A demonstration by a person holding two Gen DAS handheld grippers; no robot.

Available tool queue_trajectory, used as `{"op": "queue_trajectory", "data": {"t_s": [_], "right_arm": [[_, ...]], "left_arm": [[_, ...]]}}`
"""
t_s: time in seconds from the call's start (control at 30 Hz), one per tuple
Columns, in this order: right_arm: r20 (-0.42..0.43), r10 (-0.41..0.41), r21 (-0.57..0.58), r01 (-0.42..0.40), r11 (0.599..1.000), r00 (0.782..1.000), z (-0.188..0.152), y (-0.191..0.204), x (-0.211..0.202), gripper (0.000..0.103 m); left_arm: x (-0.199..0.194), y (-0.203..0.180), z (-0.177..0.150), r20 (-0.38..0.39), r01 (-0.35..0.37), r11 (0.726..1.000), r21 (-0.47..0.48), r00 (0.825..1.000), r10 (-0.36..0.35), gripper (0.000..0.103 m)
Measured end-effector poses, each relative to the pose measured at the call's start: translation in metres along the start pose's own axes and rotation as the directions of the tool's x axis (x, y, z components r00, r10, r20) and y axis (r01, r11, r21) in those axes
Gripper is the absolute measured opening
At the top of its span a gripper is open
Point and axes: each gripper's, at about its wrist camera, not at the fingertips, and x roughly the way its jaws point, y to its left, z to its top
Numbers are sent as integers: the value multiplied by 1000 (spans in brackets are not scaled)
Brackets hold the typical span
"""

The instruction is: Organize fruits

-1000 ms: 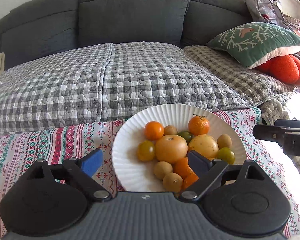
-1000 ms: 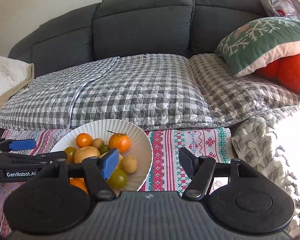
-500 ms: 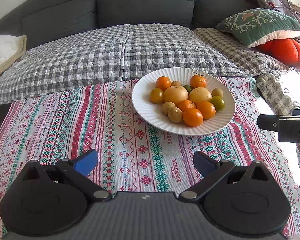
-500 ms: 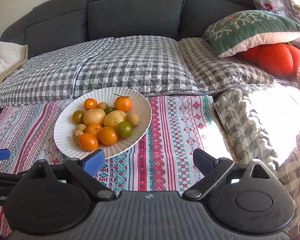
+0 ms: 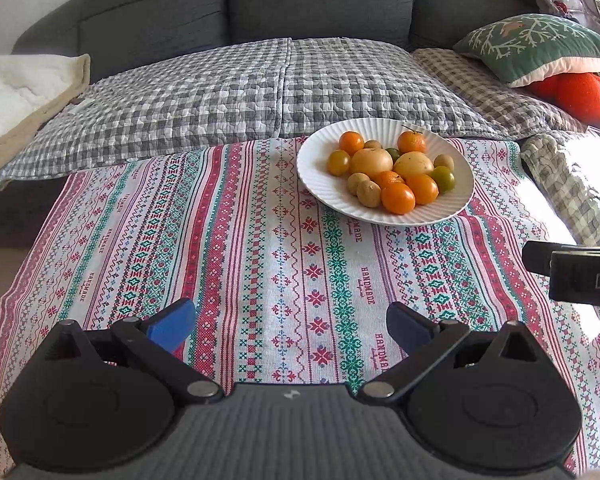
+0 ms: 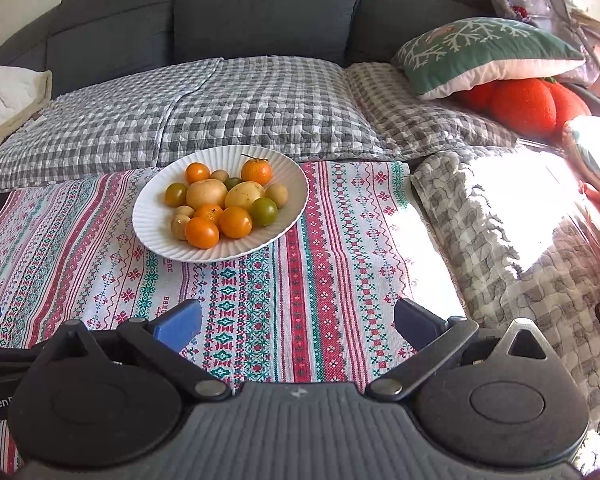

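I am holding the left gripper (image 5: 290,324) low over the striped cloth (image 5: 228,248), its jaws spread wide and gripping nothing. The right gripper (image 6: 298,322) is hanging just beside it over the same cloth, jaws equally wide and empty; its dark side is showing at the right edge of the left view.

The only container I am seeing is the white ribbed plate (image 5: 324,184), which is sitting on the far part of the cloth, close to the checked quilt (image 5: 220,96). It is lying well apart from both grippers. All the fruits (image 5: 392,168) are piled inside it, touching one another. Two pale yellow large ones (image 6: 224,194) are sitting side by side in the middle. Round orange ones (image 6: 218,226) are crowding the near rim, and a stemmed tangerine (image 6: 256,171) is resting at the back. A green one (image 6: 264,211) is lying on the right side of the pile, and small tan ones (image 6: 180,224) are tucked along the left. None is lying on the cloth outside the plate.

Behind the quilt I am looking at a grey sofa (image 5: 320,0), with a green cushion (image 6: 488,52) to the right.
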Motion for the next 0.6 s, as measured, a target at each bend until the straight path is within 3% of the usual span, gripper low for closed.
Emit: {"op": "queue_trajectory", "data": {"t_s": [0.2, 0.6], "right_arm": [[-5, -43, -29, 43, 999, 999, -5, 7, 7, 103], [-21, -37, -48, 36, 998, 999, -7, 14, 8, 103]], "left_arm": [[1, 4, -1, -6, -11, 1000, -17, 1000, 11, 99], [0, 3, -3, -14, -15, 1000, -15, 1000, 15, 99]]}}
